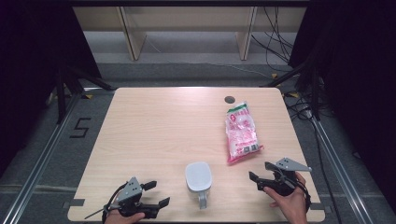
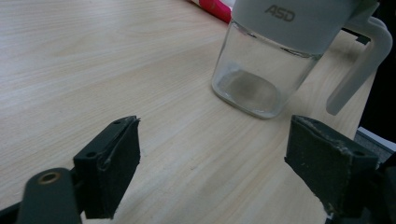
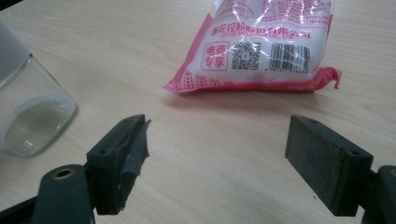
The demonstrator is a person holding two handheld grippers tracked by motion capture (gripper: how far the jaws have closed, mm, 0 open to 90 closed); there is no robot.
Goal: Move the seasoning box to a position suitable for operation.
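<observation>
Light falls from overhead onto the table (image 1: 154, 135), leaving a pale glare along its far edge, while the room around it sinks into near-black on both sides. The pink bag (image 1: 241, 132) shines with small white reflections off its plastic. The high view is soft and a little grainy. In the left gripper view the glass jug (image 2: 261, 70) is sharp enough to read its lettering and throws a faint shadow; the near black pads (image 2: 114, 163) are slightly blurred. In the right gripper view the bag casts a soft shadow toward the near edge.
</observation>
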